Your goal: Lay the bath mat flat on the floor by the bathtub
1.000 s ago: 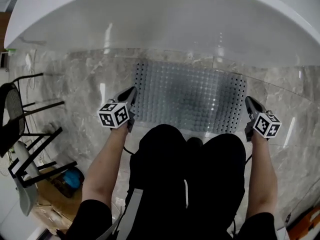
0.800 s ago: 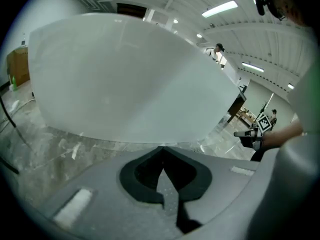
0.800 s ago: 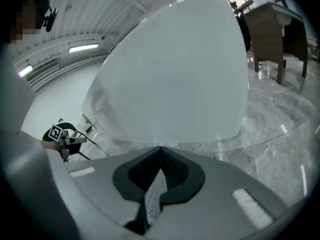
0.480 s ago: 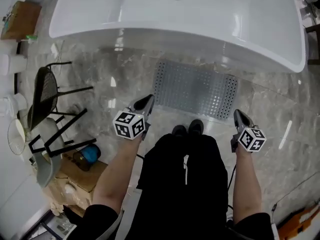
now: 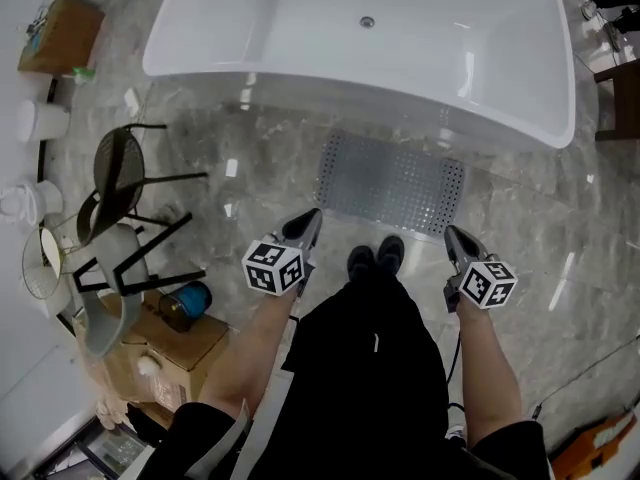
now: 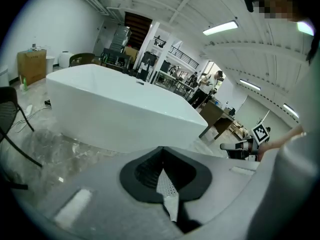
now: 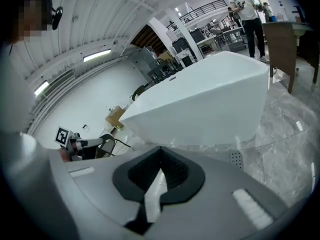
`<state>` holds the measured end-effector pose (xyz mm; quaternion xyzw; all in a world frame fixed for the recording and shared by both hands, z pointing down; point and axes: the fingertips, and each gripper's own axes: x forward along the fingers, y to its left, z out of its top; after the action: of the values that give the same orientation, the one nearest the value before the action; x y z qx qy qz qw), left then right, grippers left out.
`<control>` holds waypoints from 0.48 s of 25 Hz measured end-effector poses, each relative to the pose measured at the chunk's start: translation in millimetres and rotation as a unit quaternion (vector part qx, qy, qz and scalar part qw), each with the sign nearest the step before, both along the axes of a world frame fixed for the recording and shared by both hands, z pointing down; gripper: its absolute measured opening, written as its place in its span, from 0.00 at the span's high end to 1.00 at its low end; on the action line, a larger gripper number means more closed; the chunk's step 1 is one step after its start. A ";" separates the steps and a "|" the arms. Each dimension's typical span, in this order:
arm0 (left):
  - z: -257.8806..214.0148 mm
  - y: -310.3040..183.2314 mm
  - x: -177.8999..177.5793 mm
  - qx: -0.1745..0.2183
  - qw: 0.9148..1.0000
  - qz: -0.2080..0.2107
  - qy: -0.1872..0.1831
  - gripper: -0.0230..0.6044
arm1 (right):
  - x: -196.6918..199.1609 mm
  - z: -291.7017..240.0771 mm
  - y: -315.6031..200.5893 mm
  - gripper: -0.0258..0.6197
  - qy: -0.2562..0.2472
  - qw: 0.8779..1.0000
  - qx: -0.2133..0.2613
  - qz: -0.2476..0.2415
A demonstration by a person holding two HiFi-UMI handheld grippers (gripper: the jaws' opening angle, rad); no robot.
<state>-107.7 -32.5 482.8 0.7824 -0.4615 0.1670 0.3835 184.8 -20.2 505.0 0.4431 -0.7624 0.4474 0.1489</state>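
Note:
The grey perforated bath mat [image 5: 390, 183] lies flat on the marble floor, right against the long side of the white bathtub [image 5: 400, 38]. My left gripper [image 5: 310, 216] hangs above the floor at the mat's near left corner, well clear of it, shut and empty. My right gripper [image 5: 451, 232] is held the same way at the mat's near right corner, also shut with nothing in it. In the left gripper view the jaws [image 6: 162, 151] meet in front of the bathtub [image 6: 120, 109]. The right gripper view shows closed jaws [image 7: 160, 151], the bathtub [image 7: 205, 104] and a corner of the mat [image 7: 235, 157].
My shoes [image 5: 375, 258] stand at the mat's near edge. A black wire chair [image 5: 125, 173] and a grey seat [image 5: 105, 298] are to the left, with a cardboard box [image 5: 175, 348] and a blue jar [image 5: 188, 300]. Another box [image 5: 60, 33] sits far left. People stand in the background [image 7: 245, 9].
The view has risen far above the floor, so the tub and mat look smaller. Both grippers came up and away from the mat's near corners. The mat stays flat.

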 end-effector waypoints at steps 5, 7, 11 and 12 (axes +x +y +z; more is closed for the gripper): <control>-53.2 11.5 -7.2 0.025 1.000 -0.001 0.016 0.95 | -32.8 -55.3 28.2 0.96 -0.003 1.000 0.014 -0.026; -72.0 17.9 -2.2 0.035 0.999 0.011 0.025 0.95 | -41.8 -74.4 42.8 0.96 -0.006 0.999 0.018 -0.027; -108.3 23.8 9.5 0.063 0.997 0.018 0.045 0.95 | -49.6 -111.8 62.2 0.96 -0.005 0.999 0.037 -0.025; -116.7 24.8 12.6 0.068 0.996 0.020 0.051 0.95 | -50.1 -120.7 64.8 0.96 -0.005 0.999 0.042 -0.025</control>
<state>-95.1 -7.6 366.1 0.8232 -0.4363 0.1028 0.3485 134.7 44.5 384.3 0.4274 -0.7920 0.4134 0.1382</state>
